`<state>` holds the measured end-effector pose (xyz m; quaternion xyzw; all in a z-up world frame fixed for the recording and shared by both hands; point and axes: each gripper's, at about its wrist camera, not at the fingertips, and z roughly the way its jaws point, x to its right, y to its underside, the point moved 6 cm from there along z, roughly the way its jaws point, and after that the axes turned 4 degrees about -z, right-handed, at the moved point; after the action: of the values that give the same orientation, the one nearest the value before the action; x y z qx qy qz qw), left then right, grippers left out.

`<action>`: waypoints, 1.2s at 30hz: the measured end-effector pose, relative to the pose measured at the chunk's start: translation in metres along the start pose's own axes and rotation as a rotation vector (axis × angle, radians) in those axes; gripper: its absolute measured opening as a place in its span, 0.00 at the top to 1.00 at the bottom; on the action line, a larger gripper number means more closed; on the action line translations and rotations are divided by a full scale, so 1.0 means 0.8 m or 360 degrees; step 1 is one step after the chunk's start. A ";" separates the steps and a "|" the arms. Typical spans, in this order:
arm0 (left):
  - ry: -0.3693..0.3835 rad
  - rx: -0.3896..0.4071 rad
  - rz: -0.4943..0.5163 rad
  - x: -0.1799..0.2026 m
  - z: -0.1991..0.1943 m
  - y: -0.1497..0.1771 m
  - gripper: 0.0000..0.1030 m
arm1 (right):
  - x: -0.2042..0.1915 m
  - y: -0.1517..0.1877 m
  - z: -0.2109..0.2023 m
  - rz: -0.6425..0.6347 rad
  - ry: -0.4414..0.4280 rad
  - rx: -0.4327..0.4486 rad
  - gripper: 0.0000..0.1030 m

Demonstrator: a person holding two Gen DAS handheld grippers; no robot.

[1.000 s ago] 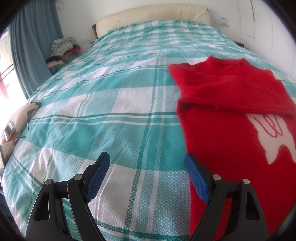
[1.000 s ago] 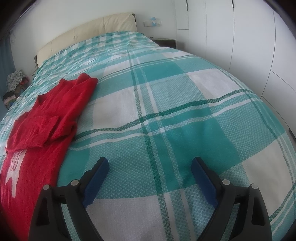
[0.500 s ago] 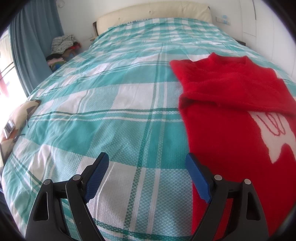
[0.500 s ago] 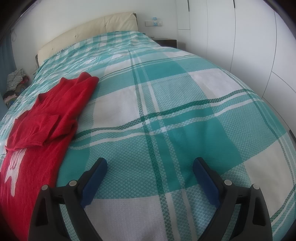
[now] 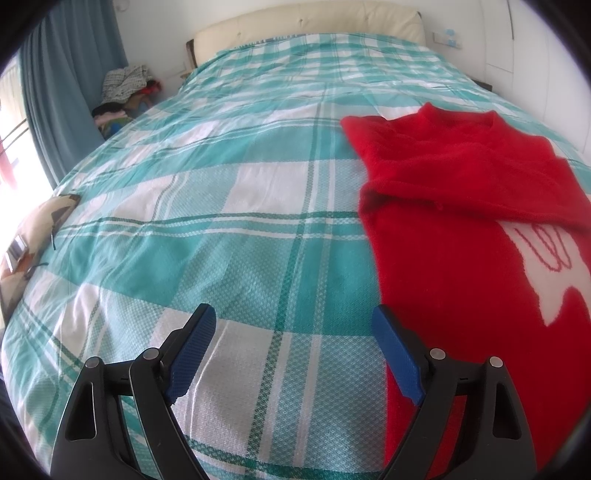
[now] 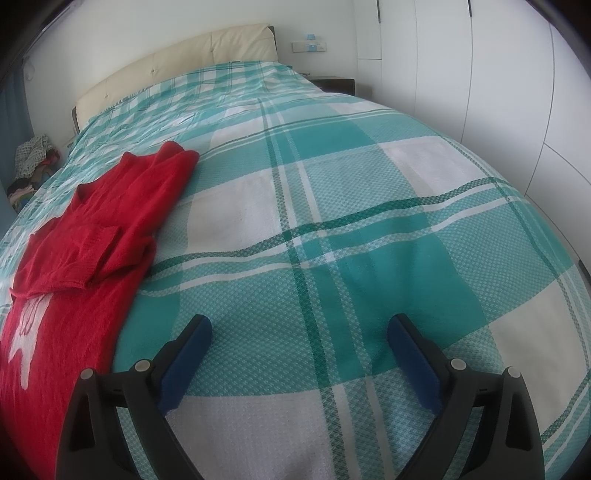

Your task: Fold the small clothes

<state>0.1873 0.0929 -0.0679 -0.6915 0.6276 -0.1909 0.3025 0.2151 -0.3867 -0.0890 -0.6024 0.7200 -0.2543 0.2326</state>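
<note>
A bed (image 5: 229, 206) with teal plaid cover and cream headboard (image 5: 306, 18) fills the room. Blue curtains (image 5: 70, 74) hang left — white wardrobe doors (image 6: 480, 74) stand right.

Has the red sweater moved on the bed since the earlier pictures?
No. The red sweater lies in the same place against the plaid stripes of the bedspread.
</note>
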 end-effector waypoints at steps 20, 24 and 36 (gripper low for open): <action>0.0524 -0.0129 -0.0233 -0.034 -0.080 0.040 0.11 | -0.024 0.003 -0.111 0.0184 -0.0477 0.0161 0.08; 0.0769 -0.0296 -0.0171 -0.012 -0.118 0.096 0.11 | -0.069 0.052 -0.174 0.0004 -0.0798 -0.0009 0.08; 0.0918 -0.0425 -0.0139 0.023 -0.137 0.134 0.28 | -0.119 0.170 -0.164 -0.0074 -0.1038 -0.0547 0.26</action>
<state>0.0388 0.0521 -0.0589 -0.6688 0.6766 -0.3078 0.0103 0.0449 -0.2616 -0.0741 -0.6982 0.6264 0.0706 0.3395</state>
